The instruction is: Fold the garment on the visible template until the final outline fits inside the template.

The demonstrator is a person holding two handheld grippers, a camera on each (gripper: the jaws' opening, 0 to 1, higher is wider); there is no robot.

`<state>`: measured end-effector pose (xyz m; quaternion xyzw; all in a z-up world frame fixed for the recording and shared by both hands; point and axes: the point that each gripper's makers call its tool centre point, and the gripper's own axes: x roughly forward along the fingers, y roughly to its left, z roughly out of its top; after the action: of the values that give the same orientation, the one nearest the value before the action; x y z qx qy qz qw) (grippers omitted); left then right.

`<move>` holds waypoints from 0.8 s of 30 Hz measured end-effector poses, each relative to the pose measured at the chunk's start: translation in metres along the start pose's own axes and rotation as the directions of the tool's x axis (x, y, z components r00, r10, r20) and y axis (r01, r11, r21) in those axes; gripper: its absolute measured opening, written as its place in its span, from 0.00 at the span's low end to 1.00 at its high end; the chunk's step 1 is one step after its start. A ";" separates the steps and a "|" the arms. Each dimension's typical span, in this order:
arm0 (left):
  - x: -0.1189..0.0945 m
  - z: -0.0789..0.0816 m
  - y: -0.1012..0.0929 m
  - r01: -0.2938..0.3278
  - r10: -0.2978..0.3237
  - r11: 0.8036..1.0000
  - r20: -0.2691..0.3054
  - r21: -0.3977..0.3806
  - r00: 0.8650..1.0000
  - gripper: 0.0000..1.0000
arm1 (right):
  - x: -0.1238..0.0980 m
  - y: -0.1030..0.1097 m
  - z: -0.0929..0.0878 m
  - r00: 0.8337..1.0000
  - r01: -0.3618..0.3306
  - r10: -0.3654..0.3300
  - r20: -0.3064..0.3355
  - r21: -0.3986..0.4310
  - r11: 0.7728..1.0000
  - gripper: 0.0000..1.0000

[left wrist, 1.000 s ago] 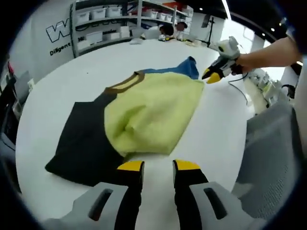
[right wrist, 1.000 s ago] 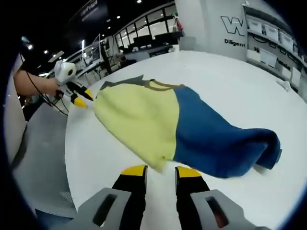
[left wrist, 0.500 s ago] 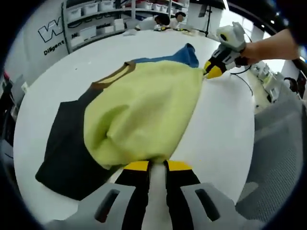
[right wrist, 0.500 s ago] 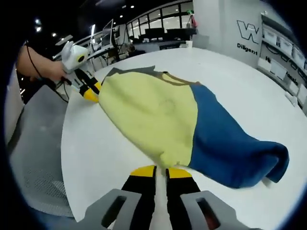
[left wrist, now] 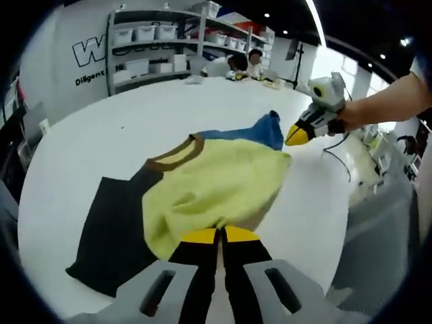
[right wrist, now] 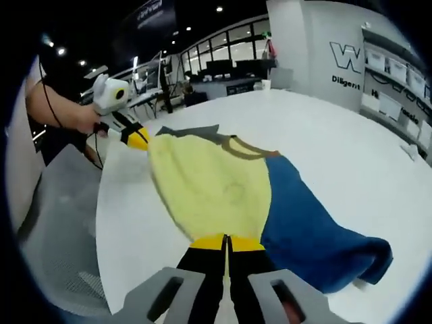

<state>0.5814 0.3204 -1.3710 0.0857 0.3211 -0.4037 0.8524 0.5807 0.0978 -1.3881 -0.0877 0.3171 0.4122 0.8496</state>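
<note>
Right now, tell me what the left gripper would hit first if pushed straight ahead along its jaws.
The left gripper is already shut on the yellow panel's near edge, so it would just push further into that raised fabric of the garment, probably bunching it toward the brown collar.

**Garment spread on the tabletop, a claw at each near corner**

The garment [left wrist: 202,196] lies spread on the tabletop [left wrist: 101,135]. The left claw [left wrist: 219,235] sits at its near edge in the left gripper view; the right claw [right wrist: 228,242] sits at another edge (jaws together on the cloth, both). Shelves [left wrist: 155,47] stand behind the tabletop. A chair [right wrist: 61,223] stands beside it.
</note>
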 end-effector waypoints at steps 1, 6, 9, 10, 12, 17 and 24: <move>-0.001 0.005 0.002 -0.002 0.002 1.000 0.011 -0.005 1.000 0.04 | 0.000 -0.004 0.007 1.000 0.002 -0.003 0.016 0.006 1.000 0.00; 0.003 0.029 0.013 -0.014 0.015 1.000 0.044 -0.013 0.999 0.04 | 0.001 -0.003 0.014 1.000 -0.008 0.008 0.021 0.000 1.000 0.00; 0.004 0.039 0.015 -0.014 0.016 1.000 0.063 -0.027 0.998 0.04 | 0.006 0.019 0.004 0.997 -0.073 0.071 -0.022 -0.093 0.993 0.16; 0.005 0.042 0.017 -0.014 0.016 0.999 0.067 -0.030 0.998 0.03 | 0.007 0.024 -0.001 0.996 -0.081 0.076 -0.048 -0.118 0.990 0.23; 0.007 0.048 0.021 -0.017 0.020 0.999 0.074 -0.044 0.997 0.03 | 0.012 0.034 -0.008 0.993 -0.097 0.083 -0.080 -0.193 0.976 0.26; 0.011 0.063 0.030 -0.024 0.029 0.998 0.086 -0.062 0.996 0.03 | 0.024 0.012 -0.026 0.982 0.000 -0.065 -0.177 -0.350 0.937 0.15; 0.015 0.080 0.048 -0.042 0.051 0.995 0.100 -0.092 0.994 0.03 | 0.024 -0.018 0.003 0.986 0.078 -0.114 -0.122 -0.270 0.960 0.00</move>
<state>0.6627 0.3099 -1.3232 0.0340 0.2927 -0.3728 0.8799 0.6063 0.1029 -1.4023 -0.2436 0.3118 0.4022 0.8256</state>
